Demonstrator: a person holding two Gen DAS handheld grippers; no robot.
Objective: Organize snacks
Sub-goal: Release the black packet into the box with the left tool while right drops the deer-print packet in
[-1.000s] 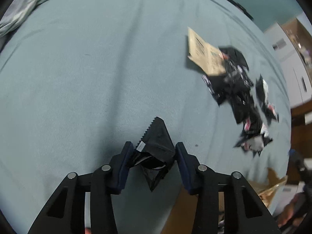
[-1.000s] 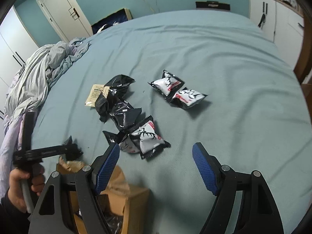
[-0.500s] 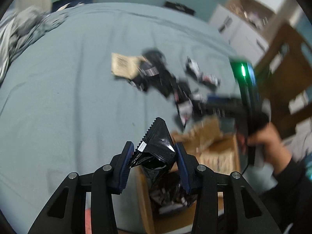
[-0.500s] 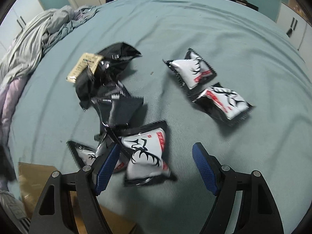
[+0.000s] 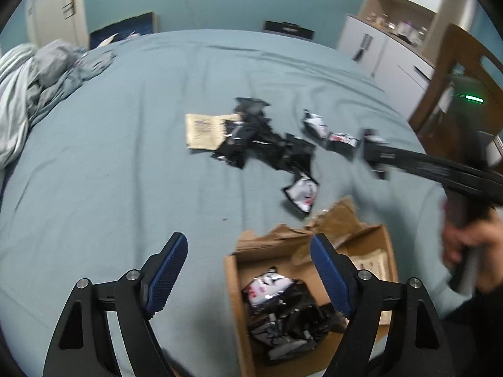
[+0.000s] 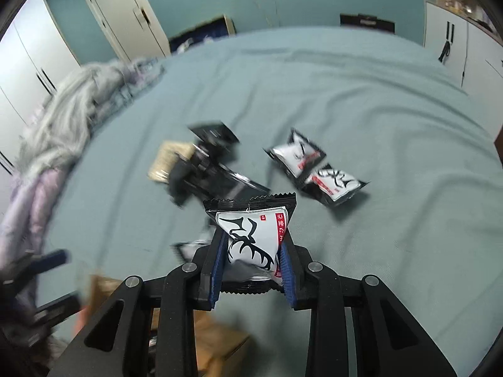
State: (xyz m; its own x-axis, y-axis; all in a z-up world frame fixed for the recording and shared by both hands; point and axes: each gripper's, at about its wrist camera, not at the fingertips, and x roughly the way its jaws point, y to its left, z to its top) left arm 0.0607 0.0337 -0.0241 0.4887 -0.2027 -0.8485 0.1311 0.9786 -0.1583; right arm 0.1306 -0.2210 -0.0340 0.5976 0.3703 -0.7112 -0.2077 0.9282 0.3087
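Note:
My left gripper (image 5: 248, 267) is open and empty above the near edge of a cardboard box (image 5: 234, 286) that holds several black and white snack packets (image 5: 279, 308). My right gripper (image 6: 253, 251) is shut on a white and black snack packet (image 6: 251, 229) with an antler print, held above the bed. It also shows blurred in the left wrist view (image 5: 374, 154). More packets lie in a pile (image 5: 267, 144) on the teal bed, with a tan packet (image 5: 204, 130) at its left. Two white packets (image 6: 314, 166) lie to the right.
Crumpled grey bedding (image 5: 34, 84) lies at the bed's left side. White cupboards (image 5: 386, 50) and a wooden chair (image 5: 465, 72) stand to the right. The box's corner (image 6: 213, 342) shows under my right gripper.
My left gripper opened and let its black packet go into the box. My right gripper closed on a white packet from the pile and lifted it.

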